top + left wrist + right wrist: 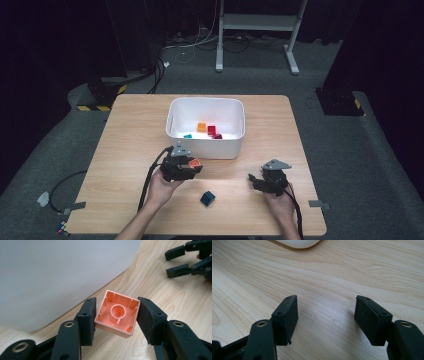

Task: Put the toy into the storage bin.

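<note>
The left gripper [116, 315] pinched one orange block [117, 313] (hollow side showing); the right gripper [325, 312] stood spread; one dark blue block [207, 198] lay at 5 o'clock of it, and four blocks sat in the white bin [172, 131].

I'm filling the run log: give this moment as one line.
left gripper: shut on orange block | right gripper: open | dark block: on table

White bin wall [204, 147] blocks straight ahead (1 blue block [207, 198] behind); bare tabletop [130, 140] beside it.
</note>
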The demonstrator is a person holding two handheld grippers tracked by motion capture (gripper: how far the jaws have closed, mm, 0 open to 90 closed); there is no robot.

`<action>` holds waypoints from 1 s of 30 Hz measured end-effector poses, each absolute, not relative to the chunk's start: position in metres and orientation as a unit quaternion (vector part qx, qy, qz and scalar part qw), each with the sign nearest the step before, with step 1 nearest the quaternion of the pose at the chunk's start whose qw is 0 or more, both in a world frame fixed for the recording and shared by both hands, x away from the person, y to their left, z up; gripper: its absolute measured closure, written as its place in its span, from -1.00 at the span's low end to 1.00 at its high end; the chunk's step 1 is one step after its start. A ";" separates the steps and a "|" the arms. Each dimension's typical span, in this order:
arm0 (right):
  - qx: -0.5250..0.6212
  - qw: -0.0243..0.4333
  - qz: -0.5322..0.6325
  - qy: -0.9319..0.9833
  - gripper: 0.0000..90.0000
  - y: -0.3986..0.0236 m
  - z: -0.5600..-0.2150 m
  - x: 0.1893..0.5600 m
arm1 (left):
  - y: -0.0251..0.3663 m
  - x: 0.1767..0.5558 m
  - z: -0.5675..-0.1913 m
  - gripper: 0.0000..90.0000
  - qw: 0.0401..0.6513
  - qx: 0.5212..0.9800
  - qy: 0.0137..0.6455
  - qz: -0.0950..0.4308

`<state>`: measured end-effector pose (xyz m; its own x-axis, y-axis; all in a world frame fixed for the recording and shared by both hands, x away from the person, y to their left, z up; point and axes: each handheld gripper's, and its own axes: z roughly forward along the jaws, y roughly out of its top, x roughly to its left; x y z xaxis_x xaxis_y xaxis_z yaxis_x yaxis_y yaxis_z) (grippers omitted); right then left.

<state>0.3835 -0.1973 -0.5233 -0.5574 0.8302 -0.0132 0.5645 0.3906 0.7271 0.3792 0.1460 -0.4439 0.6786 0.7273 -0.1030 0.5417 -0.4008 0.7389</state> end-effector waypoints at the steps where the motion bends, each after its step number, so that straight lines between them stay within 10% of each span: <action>1: 0.430 0.192 0.347 0.812 -0.21 -0.197 -0.523 0.383 | 0.148 0.379 -0.440 0.14 0.395 0.827 0.384 0.115; 30: 0.429 0.192 0.346 0.812 -0.21 -0.197 -0.523 0.384 | 0.177 0.404 -0.356 0.14 0.436 0.800 0.397 0.113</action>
